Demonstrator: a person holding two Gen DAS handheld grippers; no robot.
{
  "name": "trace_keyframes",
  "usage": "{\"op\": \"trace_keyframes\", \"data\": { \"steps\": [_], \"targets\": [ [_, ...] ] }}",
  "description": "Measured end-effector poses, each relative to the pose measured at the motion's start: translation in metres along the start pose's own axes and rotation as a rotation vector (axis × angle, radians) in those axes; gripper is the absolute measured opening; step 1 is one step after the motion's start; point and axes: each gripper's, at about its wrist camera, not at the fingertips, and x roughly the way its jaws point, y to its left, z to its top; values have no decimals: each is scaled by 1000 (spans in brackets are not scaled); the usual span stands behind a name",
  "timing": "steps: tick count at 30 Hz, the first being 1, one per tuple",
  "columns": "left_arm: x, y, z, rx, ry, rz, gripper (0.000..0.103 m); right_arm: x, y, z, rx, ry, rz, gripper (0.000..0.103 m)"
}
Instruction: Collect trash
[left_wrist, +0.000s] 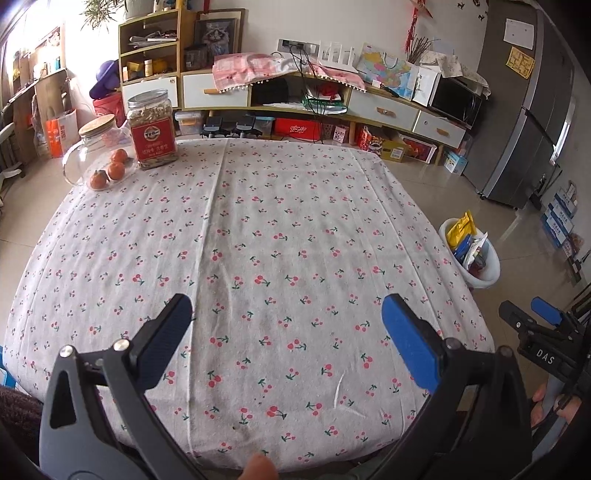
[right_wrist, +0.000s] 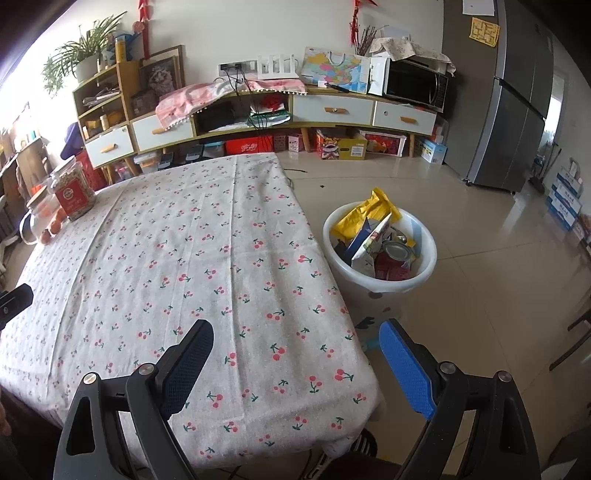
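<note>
1. Grippers first: left gripper (left_wrist: 286, 325) hangs over the near part of the table, jaws spread wide, nothing between the pads. Right gripper (right_wrist: 295, 354) likewise released and empty, held over the table's near right corner, one finger above cloth and the other above floor.

2. Table (left_wrist: 280, 229) under the cherry-print cloth: no wrapper, can or scrap visible on the cloth in either view. Only items on it sit at the far left corner — a square jar (left_wrist: 152, 129) with a red label and, touching or just beside it, a glass jug (left_wrist: 96, 155) with a cork lid, with three orange fruits by its base. These read as kept goods, not trash.

3. Trash: gathered in the white bin (right_wrist: 379, 284) on the floor just beside the table's right edge. Inside it, a yellow packet (right_wrist: 364, 214), a carton, a tin can (right_wrist: 397, 253) and red packaging, piled to about rim height.

4. Step in hand, as a judgement: collection appears finished or at its last check — both tools empty, cloth bare of litter.

5. Next move calls for: a scan of the table and the nearby floor for anything missed; if nothing, retract both grippers. Floor under the table is hidden from both cameras.
</note>
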Motion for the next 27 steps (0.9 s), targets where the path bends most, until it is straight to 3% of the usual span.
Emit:
{"op": "trace_keyframes", "data": {
  "steps": [27],
  "targets": [
    [-2, -8, -1, 16, 8, -18, 102, 3, 2, 0, -2, 6, -1, 93]
  ]
}}
